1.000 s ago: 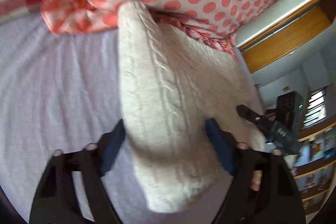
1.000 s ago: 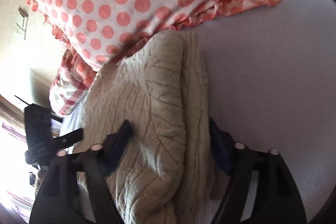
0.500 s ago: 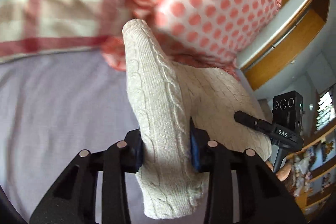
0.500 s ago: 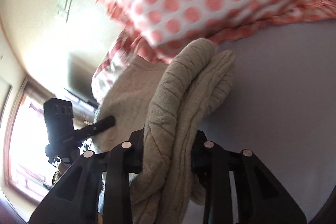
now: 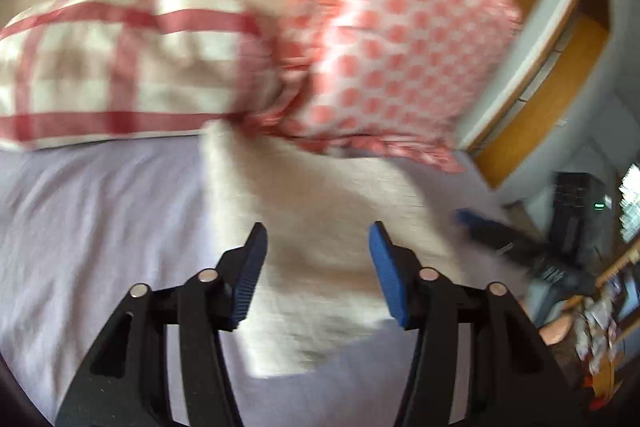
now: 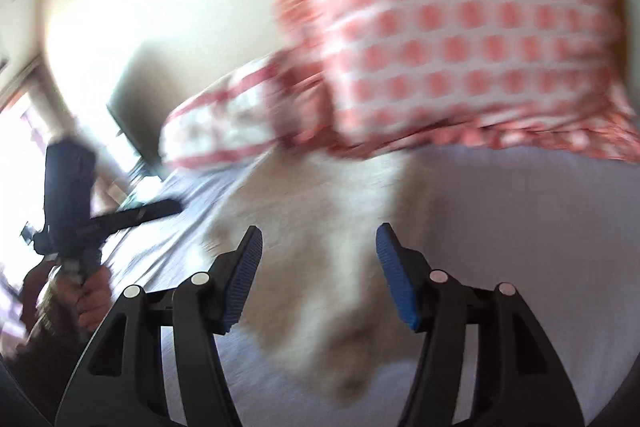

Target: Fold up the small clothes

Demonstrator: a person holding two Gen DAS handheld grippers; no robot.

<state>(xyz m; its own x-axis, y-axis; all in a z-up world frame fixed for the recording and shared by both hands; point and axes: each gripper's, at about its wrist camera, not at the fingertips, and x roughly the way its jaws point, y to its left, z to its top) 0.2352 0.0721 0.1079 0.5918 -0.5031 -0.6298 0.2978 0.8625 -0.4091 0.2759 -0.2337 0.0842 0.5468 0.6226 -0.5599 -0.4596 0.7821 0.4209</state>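
A cream cable-knit sweater [image 5: 320, 227] lies folded on the lilac bed sheet [image 5: 100, 227], its far end against the pillows. It also shows in the right wrist view [image 6: 320, 247]. Both views are motion-blurred. My left gripper [image 5: 318, 259] is open and empty, its blue pads apart above the sweater's near left part. My right gripper [image 6: 318, 263] is open and empty above the sweater's near right part. The right gripper shows in the left wrist view [image 5: 516, 239], and the left gripper shows in the right wrist view [image 6: 120, 219].
A polka-dot pillow [image 5: 400, 47] and a red-checked pillow [image 5: 120, 67] lie at the head of the bed. A wooden headboard frame [image 5: 560, 67] stands at the right. Bare sheet [image 6: 540, 247] lies on both sides of the sweater.
Both grippers were shut on the sweater's folded edges half a second ago. Now both have opened, let the sweater drop onto the sheet, and pulled back.
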